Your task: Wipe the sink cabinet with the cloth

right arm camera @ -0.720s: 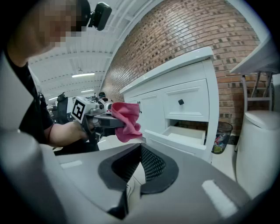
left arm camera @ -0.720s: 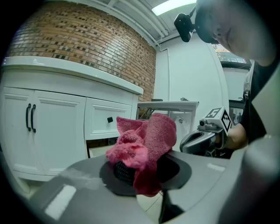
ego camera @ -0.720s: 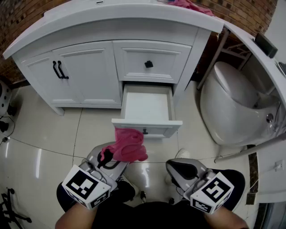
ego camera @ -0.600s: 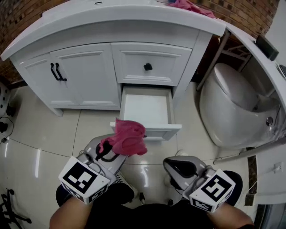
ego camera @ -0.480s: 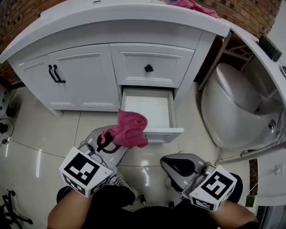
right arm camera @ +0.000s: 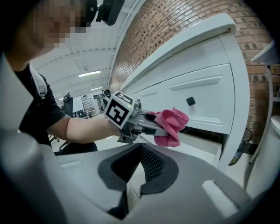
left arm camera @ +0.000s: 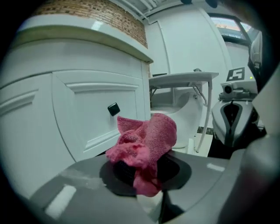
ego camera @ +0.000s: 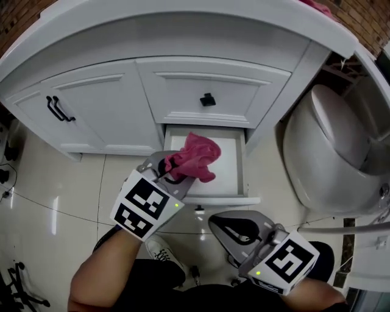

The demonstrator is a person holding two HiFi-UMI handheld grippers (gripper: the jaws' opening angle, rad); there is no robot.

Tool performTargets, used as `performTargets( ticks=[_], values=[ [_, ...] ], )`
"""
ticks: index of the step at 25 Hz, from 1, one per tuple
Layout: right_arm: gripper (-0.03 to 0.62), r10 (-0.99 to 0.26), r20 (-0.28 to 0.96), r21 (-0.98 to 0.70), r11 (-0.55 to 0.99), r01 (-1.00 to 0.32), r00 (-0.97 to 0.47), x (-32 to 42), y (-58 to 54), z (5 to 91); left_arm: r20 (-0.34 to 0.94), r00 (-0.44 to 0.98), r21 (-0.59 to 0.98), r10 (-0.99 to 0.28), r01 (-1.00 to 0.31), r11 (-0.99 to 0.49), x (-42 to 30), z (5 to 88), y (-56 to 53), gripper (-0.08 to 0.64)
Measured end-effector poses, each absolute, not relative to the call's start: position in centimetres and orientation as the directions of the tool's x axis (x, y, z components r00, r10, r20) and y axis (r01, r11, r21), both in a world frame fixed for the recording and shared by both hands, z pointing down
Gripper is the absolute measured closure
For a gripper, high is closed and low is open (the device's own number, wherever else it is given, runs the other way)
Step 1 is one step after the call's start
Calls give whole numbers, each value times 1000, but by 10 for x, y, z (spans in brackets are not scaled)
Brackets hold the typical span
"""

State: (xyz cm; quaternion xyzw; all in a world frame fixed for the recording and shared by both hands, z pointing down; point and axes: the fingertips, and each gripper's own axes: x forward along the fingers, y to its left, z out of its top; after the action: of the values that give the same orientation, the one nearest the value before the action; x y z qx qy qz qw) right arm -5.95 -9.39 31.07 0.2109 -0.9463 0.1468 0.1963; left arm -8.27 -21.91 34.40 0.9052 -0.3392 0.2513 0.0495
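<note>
The white sink cabinet (ego camera: pixel 109 103) fills the top of the head view; its lower drawer (ego camera: pixel 230 166) stands pulled out beneath an upper drawer with a black knob (ego camera: pixel 208 99). My left gripper (ego camera: pixel 170 167) is shut on a crumpled pink cloth (ego camera: pixel 196 155), held over the open drawer's left half. In the left gripper view the cloth (left arm camera: pixel 146 142) bulges out of the jaws in front of the knob (left arm camera: pixel 113 109). My right gripper (ego camera: pixel 234 231) hangs lower, in front of the drawer, shut and holding nothing. Its own view shows the cloth (right arm camera: pixel 171 124) near the cabinet front.
A white toilet (ego camera: pixel 329 158) stands close to the cabinet's right side. Two black handles (ego camera: pixel 56 108) sit on the cabinet's left doors. A glossy tiled floor (ego camera: pixel 55 201) lies below. Another pink cloth (ego camera: pixel 320 6) lies on the countertop at the far right.
My left gripper has carried the pink cloth forward, from in front of the drawer's face to over the open drawer. The head has moved closer to the cabinet.
</note>
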Motion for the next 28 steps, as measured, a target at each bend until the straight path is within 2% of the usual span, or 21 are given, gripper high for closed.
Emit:
performTargets(
  ticks=[7,13,22,28],
  values=[
    [584,-257,519,-206,888,-411,-815,-63,-116,328,606,661,20,-443,-570,-822,-50,388,-259,463],
    [584,-174,480,-241,916,-320,-860,-76,-122,314,672,619,3,-406,-551,-835,-32,414,-286,463],
    [584,-242,428,-291,875,-387,-871,-54,-152,319,724,594,22,-351,-528,-849,2,459,-306,463],
    [584,-245,411,-316,865,-389,-878,-43,-158,320,741,585,34,-329,-522,-852,14,476,-320,463]
  ],
)
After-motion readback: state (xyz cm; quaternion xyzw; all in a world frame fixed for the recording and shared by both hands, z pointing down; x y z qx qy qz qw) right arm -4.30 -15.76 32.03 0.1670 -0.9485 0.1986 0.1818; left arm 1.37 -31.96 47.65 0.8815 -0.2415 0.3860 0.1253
